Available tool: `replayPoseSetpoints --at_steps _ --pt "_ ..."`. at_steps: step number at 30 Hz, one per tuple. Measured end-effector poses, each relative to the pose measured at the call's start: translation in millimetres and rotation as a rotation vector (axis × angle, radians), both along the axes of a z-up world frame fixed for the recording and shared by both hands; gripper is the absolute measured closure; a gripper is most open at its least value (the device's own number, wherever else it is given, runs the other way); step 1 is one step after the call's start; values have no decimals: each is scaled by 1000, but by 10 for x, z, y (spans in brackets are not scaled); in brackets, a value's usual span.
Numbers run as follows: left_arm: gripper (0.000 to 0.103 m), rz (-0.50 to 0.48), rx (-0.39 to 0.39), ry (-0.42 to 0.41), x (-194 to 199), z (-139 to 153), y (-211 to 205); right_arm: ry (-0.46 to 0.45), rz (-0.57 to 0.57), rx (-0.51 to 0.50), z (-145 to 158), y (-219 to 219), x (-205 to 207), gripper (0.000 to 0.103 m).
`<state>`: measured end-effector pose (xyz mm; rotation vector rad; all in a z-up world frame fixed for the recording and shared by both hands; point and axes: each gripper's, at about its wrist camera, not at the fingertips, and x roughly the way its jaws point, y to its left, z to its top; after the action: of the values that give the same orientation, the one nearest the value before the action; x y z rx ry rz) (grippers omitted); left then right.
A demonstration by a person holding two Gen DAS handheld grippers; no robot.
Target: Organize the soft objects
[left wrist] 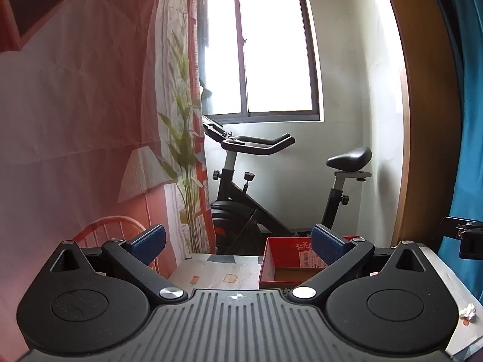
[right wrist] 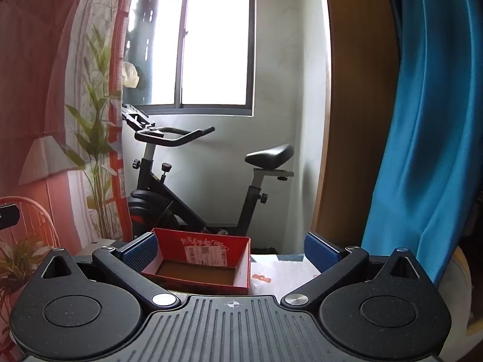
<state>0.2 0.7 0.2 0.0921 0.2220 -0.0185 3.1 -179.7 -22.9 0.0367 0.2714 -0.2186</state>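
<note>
White and crumpled, a small soft wad (left wrist: 467, 312), tissue by the look of it, lies on the tabletop (left wrist: 229, 271) at the far right edge of the left wrist view, close to the near right corner of the printed cloth. It is the only soft thing either camera shows, and it has no clear long axis: a rough ball, so a pinch from any side should serve.

From the left claw (left wrist: 238, 242) the wad sits well off to the right and nearer the person than the fingertips, so it is behind the reach line, not ahead of it. The right wrist view does not show the wad at all; I judge it lies low and to one side of the right claw (right wrist: 231, 249), below the frame, and that hand is probably the nearer one, though that cannot be confirmed here.

Straight ahead of both claws stands the red box (right wrist: 200, 261), open-topped and empty, its brown floor bare. It lies right of centre for the left claw and left of centre for the right one, so it sits between them.

Both claws are spread wide with nothing between the blue pads (left wrist: 149, 242).

Beyond the tabletop are an exercise bike (right wrist: 193, 187), a window and a blue curtain (right wrist: 422, 126).
</note>
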Motion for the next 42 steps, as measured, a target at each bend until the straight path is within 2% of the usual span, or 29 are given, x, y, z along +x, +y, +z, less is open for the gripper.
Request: replayPoseSetpoints --at_steps 6,11,13,15,42 --pt "0 -45 -46 24 40 20 139 3 6 -2 -13 -10 -8 0" --pt "0 -73 -100 50 145 30 465 4 19 -18 -24 37 31 0" --pt "0 -12 -9 31 117 20 104 8 23 -22 -34 83 89 0" --pt "0 -13 -8 31 126 6 106 -16 2 -2 -19 -27 -13 0" --pt "0 -11 -2 34 163 0 84 -19 -5 14 -82 -45 -35 0"
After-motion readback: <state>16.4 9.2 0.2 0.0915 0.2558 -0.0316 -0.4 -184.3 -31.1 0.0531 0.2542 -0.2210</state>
